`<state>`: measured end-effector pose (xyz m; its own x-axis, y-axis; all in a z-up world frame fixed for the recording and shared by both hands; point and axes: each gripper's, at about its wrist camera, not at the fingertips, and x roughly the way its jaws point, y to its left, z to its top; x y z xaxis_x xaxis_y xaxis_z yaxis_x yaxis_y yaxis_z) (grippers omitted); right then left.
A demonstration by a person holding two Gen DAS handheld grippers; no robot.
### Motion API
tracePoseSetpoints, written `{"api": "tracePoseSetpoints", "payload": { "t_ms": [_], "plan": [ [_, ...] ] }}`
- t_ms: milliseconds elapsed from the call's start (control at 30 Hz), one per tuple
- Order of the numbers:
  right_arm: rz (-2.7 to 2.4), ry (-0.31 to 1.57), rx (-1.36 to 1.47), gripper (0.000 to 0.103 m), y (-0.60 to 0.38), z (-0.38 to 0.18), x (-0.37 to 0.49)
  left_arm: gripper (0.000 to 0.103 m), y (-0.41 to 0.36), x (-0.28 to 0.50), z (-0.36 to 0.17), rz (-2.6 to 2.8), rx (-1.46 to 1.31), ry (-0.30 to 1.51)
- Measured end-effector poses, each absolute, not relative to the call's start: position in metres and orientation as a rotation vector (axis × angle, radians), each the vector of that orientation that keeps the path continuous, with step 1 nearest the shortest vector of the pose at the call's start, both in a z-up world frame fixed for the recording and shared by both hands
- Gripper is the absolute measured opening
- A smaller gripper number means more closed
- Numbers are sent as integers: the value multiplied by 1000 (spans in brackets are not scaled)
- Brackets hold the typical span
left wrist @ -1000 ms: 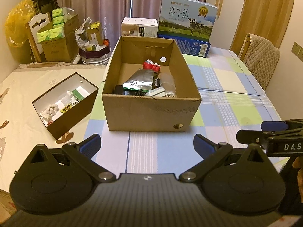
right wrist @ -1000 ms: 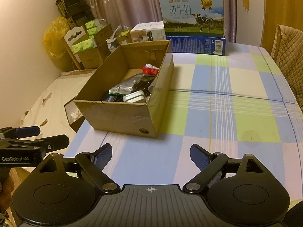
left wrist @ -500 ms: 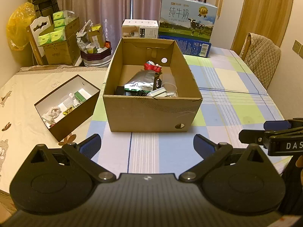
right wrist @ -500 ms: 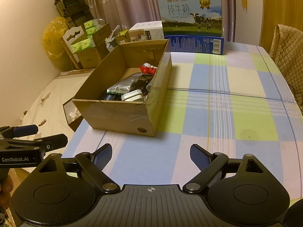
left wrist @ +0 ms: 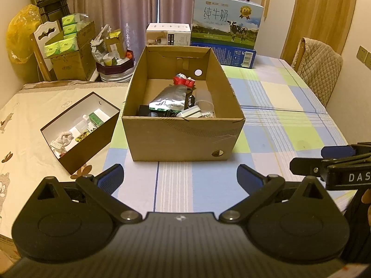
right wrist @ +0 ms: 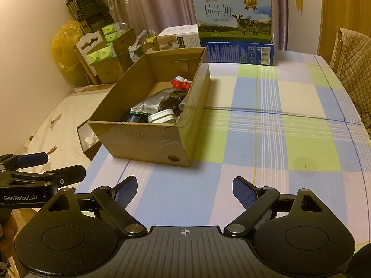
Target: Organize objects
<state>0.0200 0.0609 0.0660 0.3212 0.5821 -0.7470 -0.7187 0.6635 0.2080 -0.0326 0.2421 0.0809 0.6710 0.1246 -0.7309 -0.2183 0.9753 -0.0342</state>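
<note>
An open cardboard box [left wrist: 183, 139] stands on the checked tablecloth; it also shows in the right wrist view [right wrist: 143, 139]. It holds a silver foil pouch [left wrist: 169, 98], a red toy [left wrist: 183, 81], a white case [left wrist: 189, 113] and dark items. A small dark box [left wrist: 92, 139] with white lining lies to its left and holds small packets. My left gripper [left wrist: 180, 177] is open and empty, short of the cardboard box. My right gripper [right wrist: 185, 188] is open and empty above the cloth, right of the box front.
A blue milk carton case [left wrist: 226, 30] and a white box [left wrist: 168, 33] stand behind the cardboard box. A padded chair [left wrist: 317, 69] is at the right. Cartons of tissue packs [left wrist: 71, 53] and clutter stand beyond the table's left end.
Both grippers have drifted slightly; the view of the box has shifted a little. Nothing was grasped or released.
</note>
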Motion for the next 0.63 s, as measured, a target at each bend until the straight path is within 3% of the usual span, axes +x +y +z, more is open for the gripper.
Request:
{"api": "tracePoseSetpoints", "payload": {
  "t_ms": [633],
  "plan": [
    [857, 906, -174, 87, 60, 65, 20, 102, 237, -31, 81, 174, -131, 798]
  ]
}}
